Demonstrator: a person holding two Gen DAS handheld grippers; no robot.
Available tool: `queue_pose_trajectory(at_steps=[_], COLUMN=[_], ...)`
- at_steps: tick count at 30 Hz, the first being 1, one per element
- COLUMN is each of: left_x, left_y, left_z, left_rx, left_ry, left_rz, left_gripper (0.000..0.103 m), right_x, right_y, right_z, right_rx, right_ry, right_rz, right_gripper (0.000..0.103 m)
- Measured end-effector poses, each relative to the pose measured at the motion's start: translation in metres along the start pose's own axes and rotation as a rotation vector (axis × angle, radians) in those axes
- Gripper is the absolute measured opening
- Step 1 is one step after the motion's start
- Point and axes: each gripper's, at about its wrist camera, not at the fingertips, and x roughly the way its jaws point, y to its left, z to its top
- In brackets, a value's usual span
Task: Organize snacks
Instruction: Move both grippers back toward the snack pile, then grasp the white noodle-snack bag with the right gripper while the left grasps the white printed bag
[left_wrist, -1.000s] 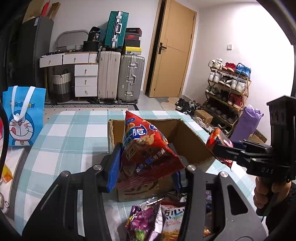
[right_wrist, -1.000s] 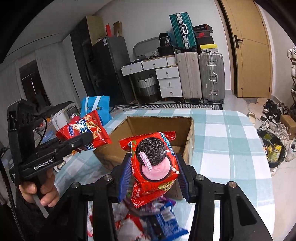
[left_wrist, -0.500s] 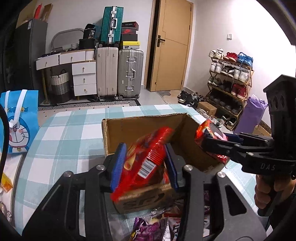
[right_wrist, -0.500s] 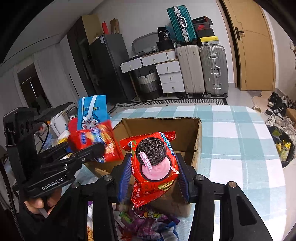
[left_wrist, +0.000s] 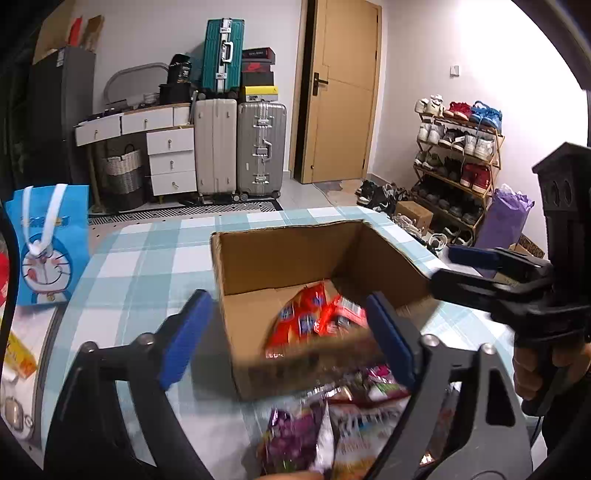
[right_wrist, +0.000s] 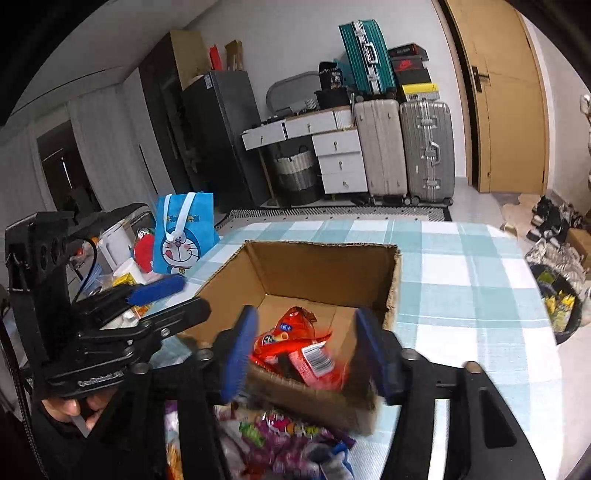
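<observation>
I read this as the release step: both of my grippers have just been opening over the cardboard box (left_wrist: 291, 254), and nothing sits between either pair of blue pads now. In the left wrist view the left gripper (left_wrist: 291, 332) stands spread, its pads either side of the box's near left corner, and the right gripper (left_wrist: 476, 266) reaches in from about three o'clock, also spread and empty. In the right wrist view the right gripper (right_wrist: 303, 354) frames the near wall of the box, with the left gripper (right_wrist: 162, 295) coming in from nine o'clock. The red snack packets (right_wrist: 295, 347) lie in a loose heap on the box floor, toward the near wall; they are blurred, so I cannot tell them apart cleanly or say whether they have settled. As best I can judge, the heap's long axis runs from about seven to one o'clock in the left wrist view, one crimped end pointing up toward the far wall, and a barcode panel faces up in the right wrist view. The box's own long axis I cannot call from this lens. More packets, the purple snack bags (left_wrist: 295, 439) among them, lie on the checked tablecloth (left_wrist: 147, 266) at six o'clock, just beside the box's near wall. My next move, I think, calls for drawing both grippers back and down to that pile, keeping clear of the box rim, and pinching one packet each across its short side.
</observation>
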Motion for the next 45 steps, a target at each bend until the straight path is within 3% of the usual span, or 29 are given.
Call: queue_pose_trajectory(at_steps=[2,4,17,27,35,45], left_x=[-0.013,-0.025,-0.079,-0.083,-0.075,-0.065], left_y=[0.000,-0.001,0.006,-0.008,-0.016,-0.012], left_z=[-0.010,-0.019,-0.091,-0.122,-0.132,-0.135], left_rx=[-0.021,-0.033,-0.089,-0.055,-0.025,-0.030], left_ry=[0.018,0.031,0.094,0.159,0.216,0.260], left_rz=[-0.003,-0.009,0.014,0.024,0.005,-0.016], left_gripper=[0.091,0.103,0.103,0.103,0.103,0.103], right_x=[-0.018,-0.032,-0.085,-0.075,-0.059,-0.048], right_y=[0.000,0.001,0.008,0.020,0.022,0.035], right_z=[-0.007,-0.015,-0.082,-0.115,-0.122,-0.126], right_rx=[0.011,0.018,0.069,0.022,0.053,0.046], right_ry=[-0.023,-0.027,0.044,0.146,0.221,0.252], right_rz=[-0.018,-0.024,-0.043,-0.069,0.003,0.107], right_gripper=[0.103,0.103,0.102,0.103,0.102,0.085])
